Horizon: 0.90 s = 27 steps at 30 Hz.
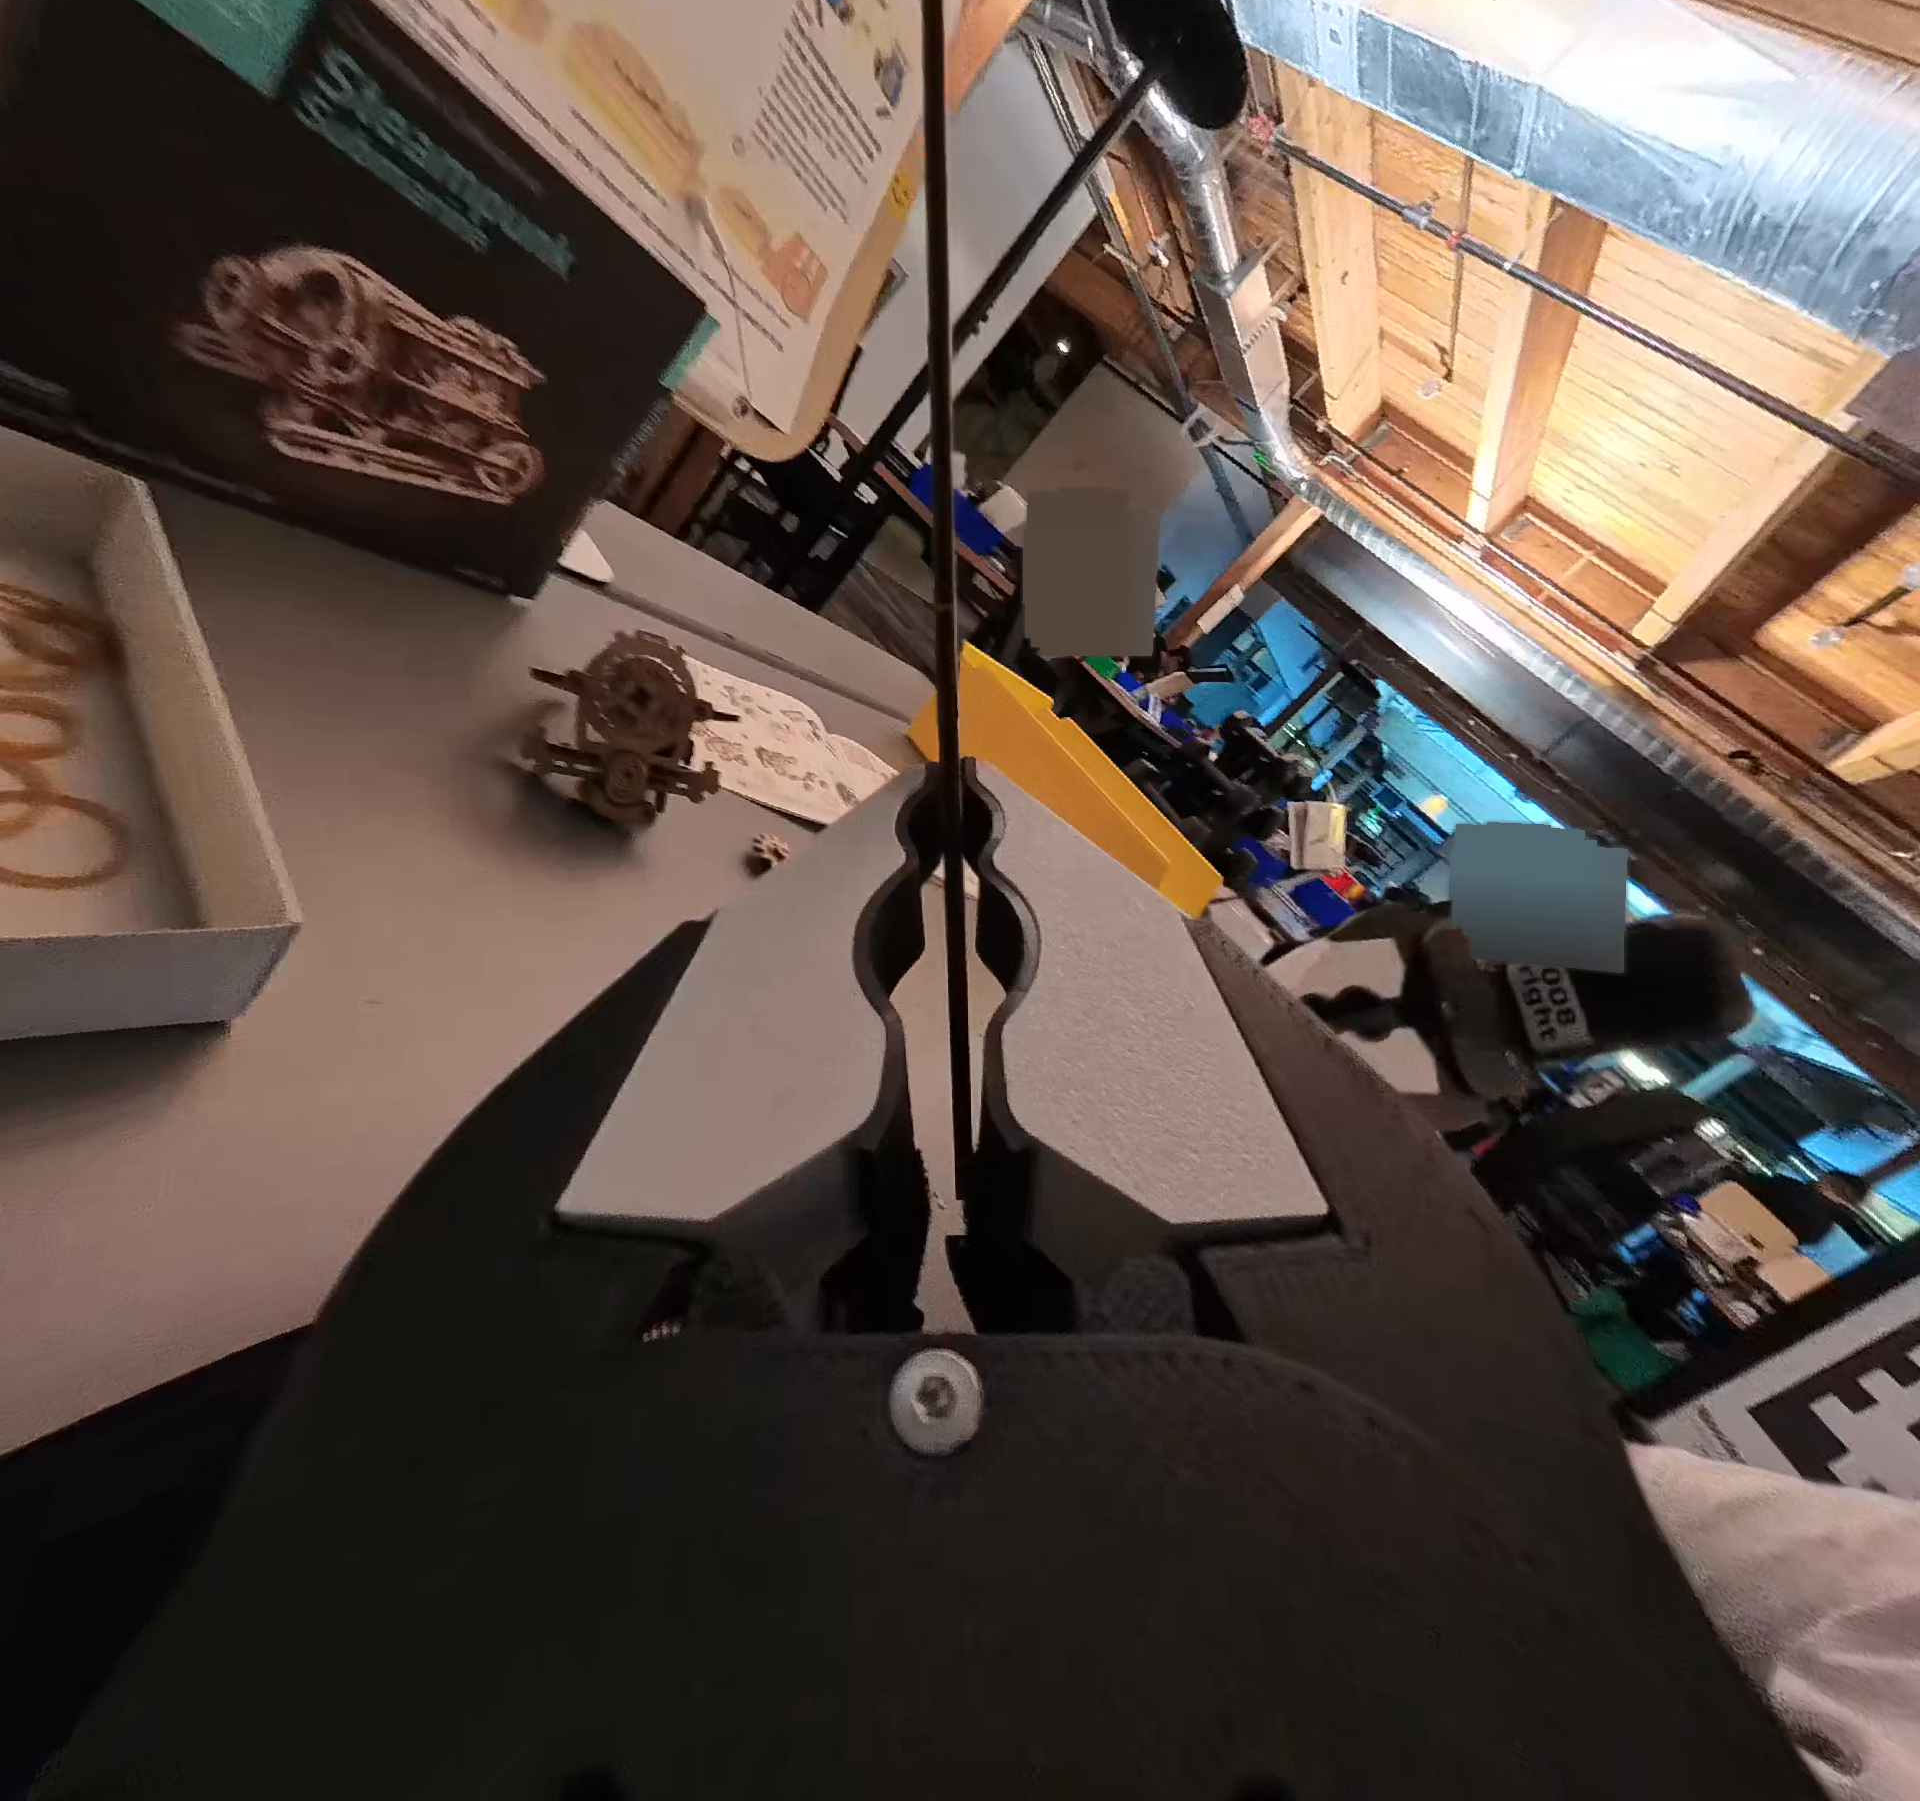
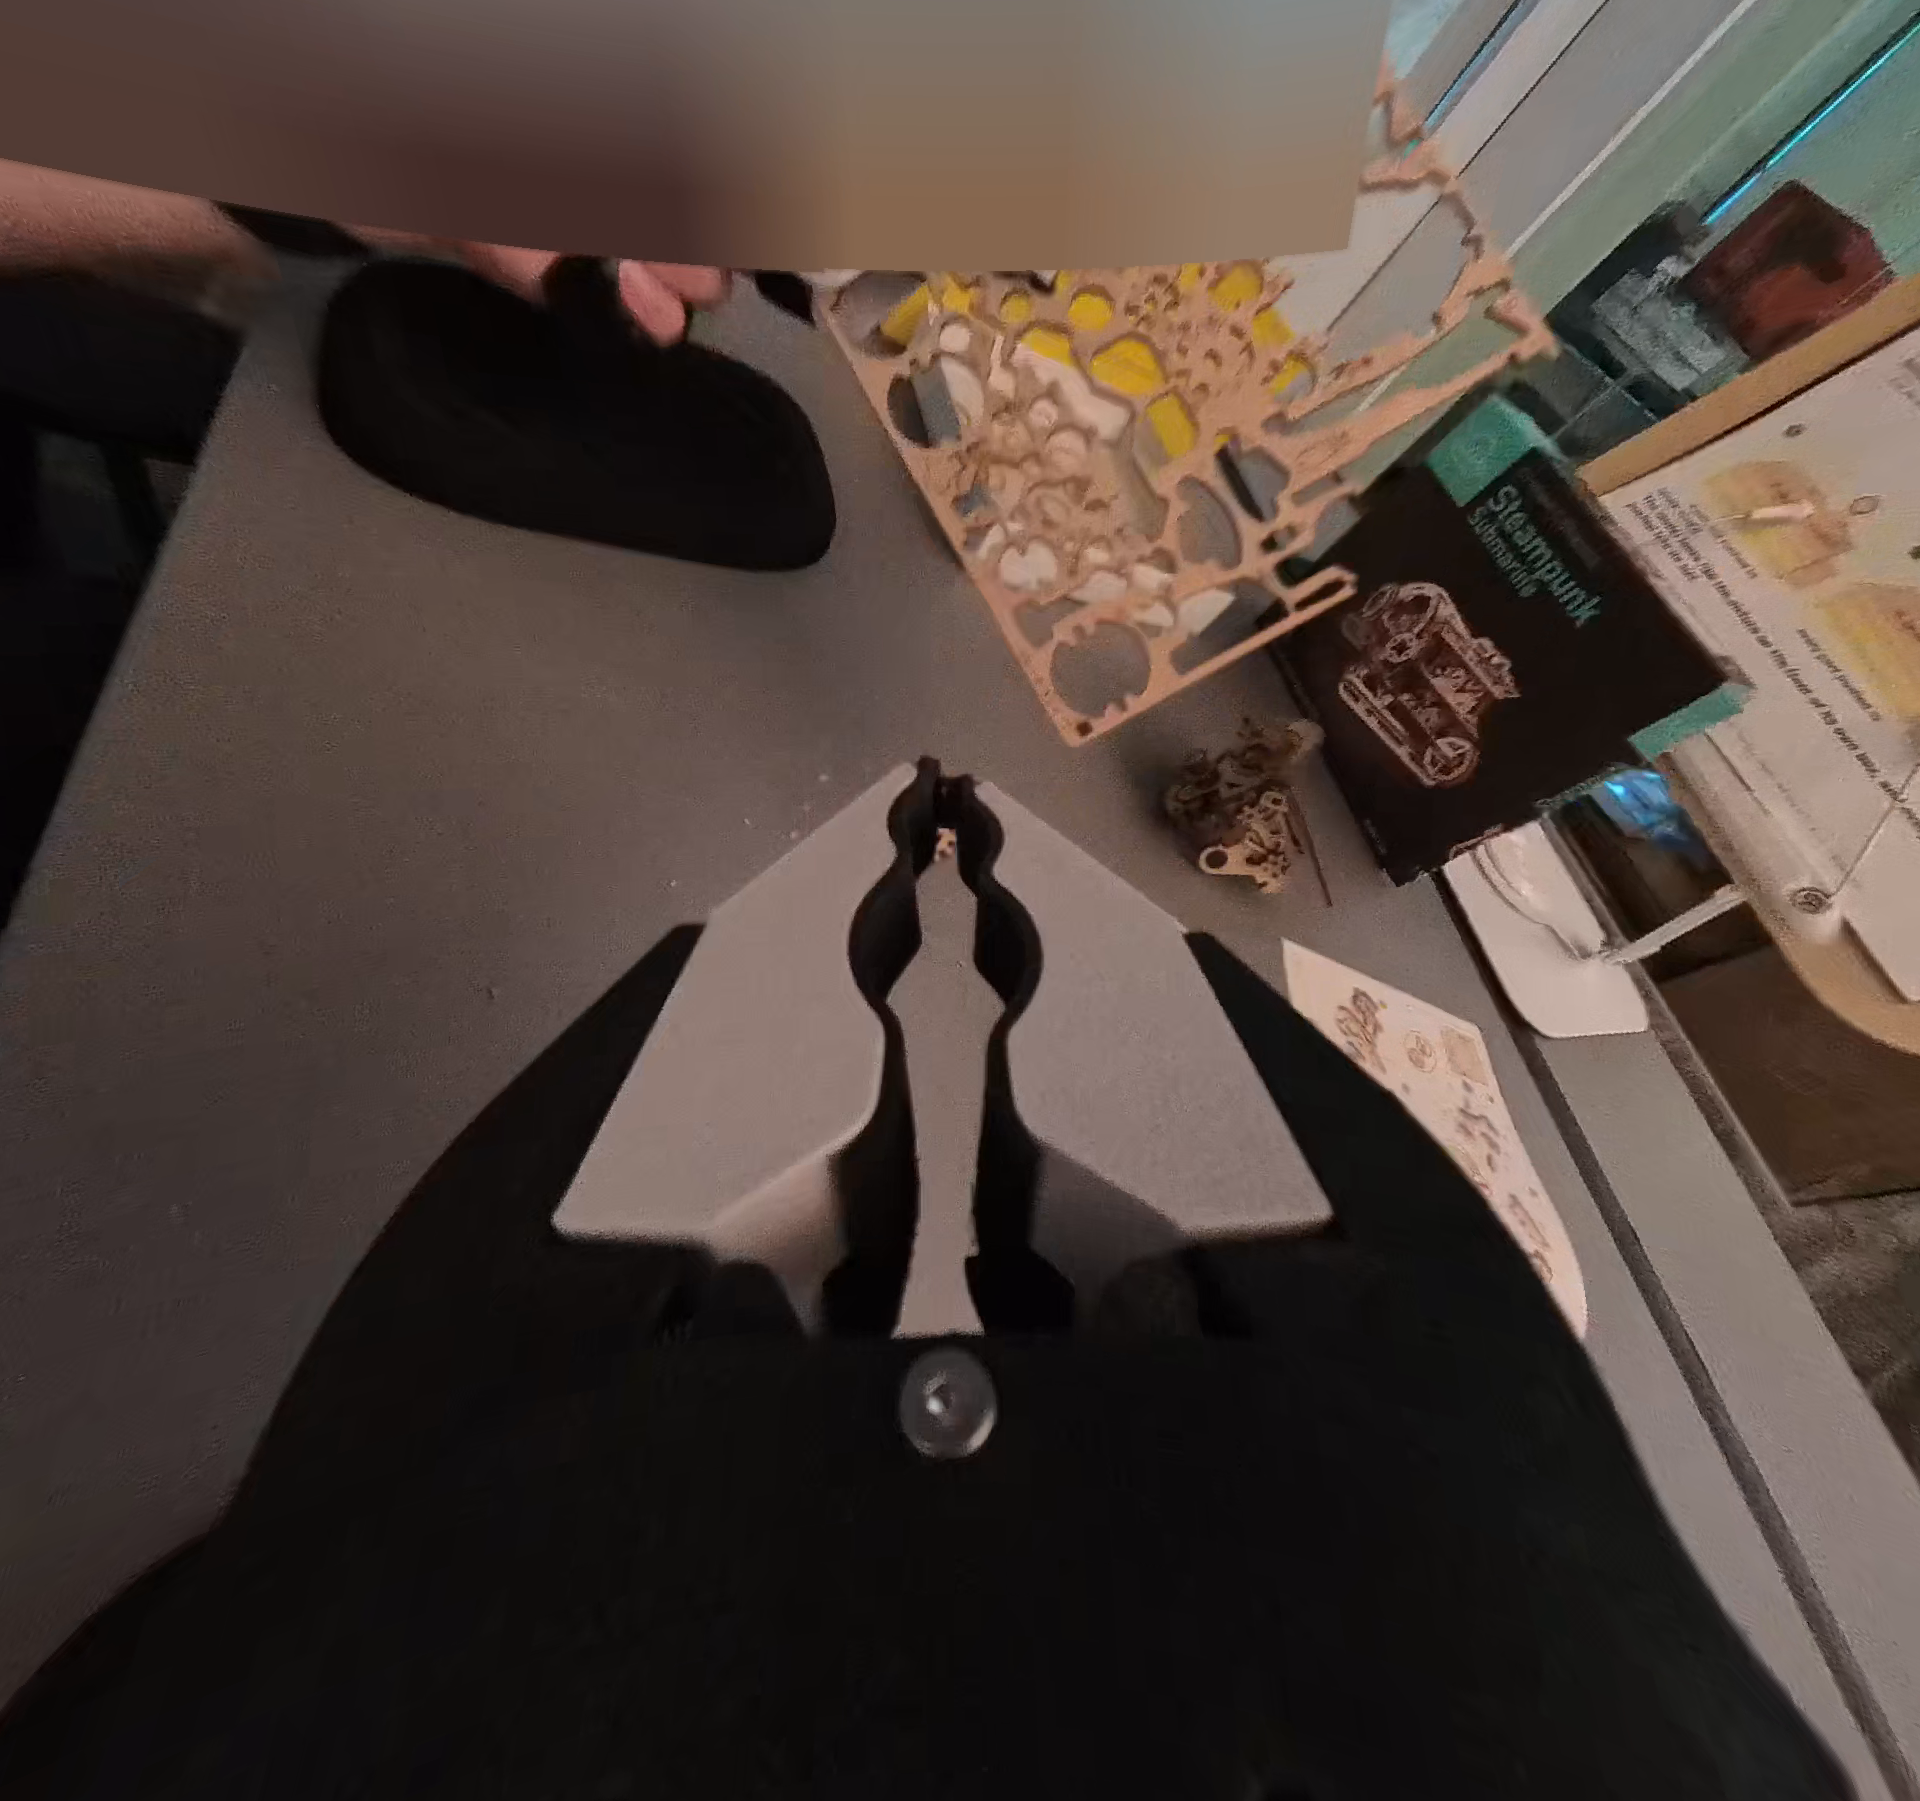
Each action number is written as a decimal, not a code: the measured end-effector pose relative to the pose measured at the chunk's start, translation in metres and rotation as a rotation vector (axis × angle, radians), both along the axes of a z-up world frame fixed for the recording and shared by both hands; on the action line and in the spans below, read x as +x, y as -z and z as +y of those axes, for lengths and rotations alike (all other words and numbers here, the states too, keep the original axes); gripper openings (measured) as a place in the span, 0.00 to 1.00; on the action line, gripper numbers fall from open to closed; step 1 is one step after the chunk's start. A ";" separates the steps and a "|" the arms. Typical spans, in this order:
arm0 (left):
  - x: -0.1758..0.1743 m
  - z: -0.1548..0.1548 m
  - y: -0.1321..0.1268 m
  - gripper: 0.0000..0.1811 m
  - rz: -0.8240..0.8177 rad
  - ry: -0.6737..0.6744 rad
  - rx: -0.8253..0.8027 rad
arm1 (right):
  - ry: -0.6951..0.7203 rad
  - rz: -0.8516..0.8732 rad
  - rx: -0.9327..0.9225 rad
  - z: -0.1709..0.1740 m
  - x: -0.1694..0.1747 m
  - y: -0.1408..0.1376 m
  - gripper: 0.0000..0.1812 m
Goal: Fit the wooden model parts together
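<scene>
My left gripper (image 1: 958, 783) is shut on a thin wooden parts sheet (image 1: 935, 297), which I see edge-on as a dark line rising from the jaws. In the right wrist view that sheet (image 2: 1122, 515) is pale, full of cut-outs, and held up over the grey table (image 2: 468, 712) by the left gripper (image 2: 582, 432). My right gripper (image 2: 940, 777) has its tips together over the table. A small pale wooden piece (image 2: 945, 839) shows in the gap behind the tips; I cannot tell whether it is gripped or lying below. A part-built wooden model (image 1: 623, 743) (image 2: 1242, 811) stands on the table.
The dark kit box (image 1: 312, 297) (image 2: 1486, 650) stands behind the model, with an instruction sheet (image 1: 790, 754) (image 2: 1444, 1117) nearby. A white tray (image 1: 197, 816) holding rubber bands is at the left. A yellow bin (image 1: 1060, 785) sits at the table's far edge. A small wooden gear (image 1: 767, 852) lies on the table. My hands' fingertips stand some 20 cm from each other. The part-built wooden model (image 2: 1242, 811) is about 20 cm from my left fingertips.
</scene>
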<state>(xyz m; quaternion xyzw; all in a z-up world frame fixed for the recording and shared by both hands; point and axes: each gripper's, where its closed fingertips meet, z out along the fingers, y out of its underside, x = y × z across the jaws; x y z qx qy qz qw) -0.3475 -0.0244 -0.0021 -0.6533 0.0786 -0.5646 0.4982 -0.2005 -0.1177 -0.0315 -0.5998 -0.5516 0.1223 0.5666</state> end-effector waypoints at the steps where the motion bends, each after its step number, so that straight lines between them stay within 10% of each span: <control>1: -0.006 0.001 -0.001 0.00 -0.001 -0.017 0.003 | 0.011 -0.058 0.002 0.008 -0.005 0.012 0.00; 15: -0.005 -0.003 0.007 0.00 -0.040 0.019 -0.030 | -0.036 -0.381 0.046 0.031 -0.028 0.057 0.00; 27: 0.002 0.000 0.015 0.00 -0.046 0.059 -0.059 | 0.148 -0.509 0.099 0.040 0.034 0.061 0.00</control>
